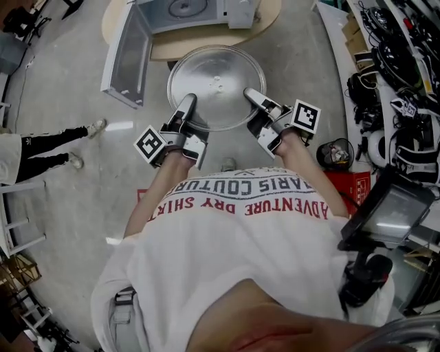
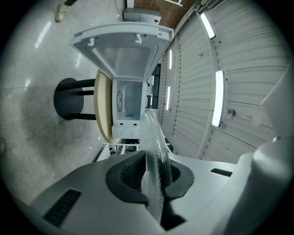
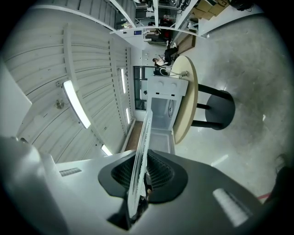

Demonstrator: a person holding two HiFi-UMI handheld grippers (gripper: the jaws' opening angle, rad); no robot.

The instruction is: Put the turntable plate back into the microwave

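The left claw [image 1: 187, 104] is clamped on the near left rim of the plate [image 1: 216, 75]. In the left gripper view its ribbed pads [image 2: 133, 173] press the glass edge [image 2: 154, 137] from both sides. The right claw [image 1: 251, 96] is clamped on the near right rim, and in the right gripper view that claw [image 3: 142, 176] pinches the thin clear edge [image 3: 144, 133] the same way. Each claw's marker cube sits behind it by the wrist, left [image 1: 150, 144] and right [image 1: 304, 117].

The plate, clear glass and round, hangs level between the two claws above the grey floor [image 1: 69, 89]. In the head view its far rim overlaps the edge of the round wooden bench [image 1: 185, 48].

The white microwave [image 1: 185, 10] stands on that bench. Its door [image 1: 127, 58] is swung wide open to the left, and the cavity faces the plate. Both gripper views look straight at the open cavity, from the left [image 2: 126, 103] and from the right [image 3: 161, 108].

At the left edge of the head view stand another person's legs [image 1: 48, 148] in dark trousers and white shoes. Along the right runs a shelf [image 1: 399, 69] crowded with black gear.
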